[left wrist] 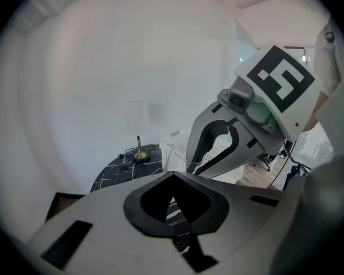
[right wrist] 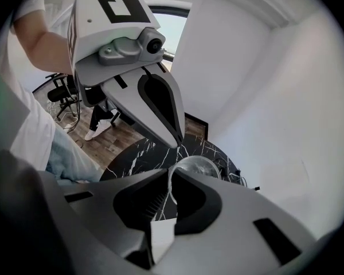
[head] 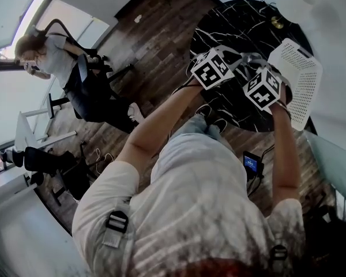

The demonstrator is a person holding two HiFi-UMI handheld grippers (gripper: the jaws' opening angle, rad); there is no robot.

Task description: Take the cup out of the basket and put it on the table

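The right tool (right wrist: 171,179) is closed on the thin rim of a clear glass cup (right wrist: 195,166). The wall of the cup is pinched between the jaws, and the rest of the cup lies just beyond the tips. Below the cup is the black marbled tabletop (head: 242,22). The white perforated basket (head: 300,79) stands tilted at the right edge of the tabletop, just right of the right tool. The left tool (left wrist: 173,202) is held close on the left. Its jaws are drawn in to a narrow slit with nothing between them. A small brass stand (head: 275,22) sits at the far side.
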